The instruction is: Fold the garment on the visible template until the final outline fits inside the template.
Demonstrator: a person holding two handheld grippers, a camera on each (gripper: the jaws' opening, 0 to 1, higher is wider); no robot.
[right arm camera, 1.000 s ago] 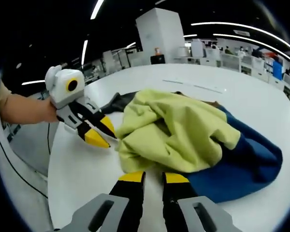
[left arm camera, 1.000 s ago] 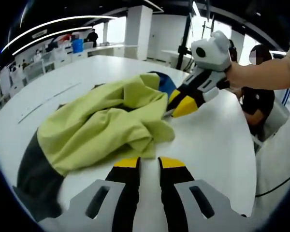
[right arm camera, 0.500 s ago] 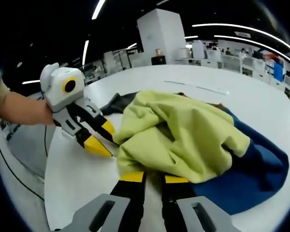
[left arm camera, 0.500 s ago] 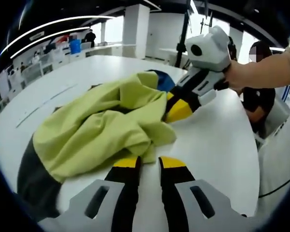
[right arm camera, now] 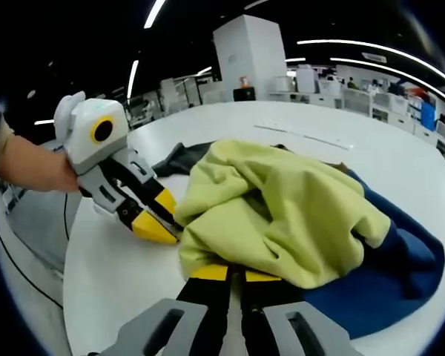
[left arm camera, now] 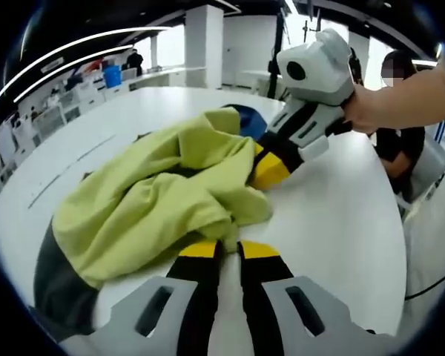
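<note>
The white counter (left arm camera: 341,215) carries the garment (left arm camera: 156,200), a crumpled heap of yellow-green, blue and dark grey, nowhere near flat enough to fold. So I've brought both tongs to its near hem to spread it. My left tongs (left arm camera: 228,248) are nearly pressed together, pinching that hem. My right tongs (right arm camera: 234,274) nip the yellow edge likewise.

Open hall: white pillar (right arm camera: 251,55), ceiling light strips (left arm camera: 81,46), distant desks (right arm camera: 363,93), dark ceiling, white worktop (left arm camera: 341,222).
</note>
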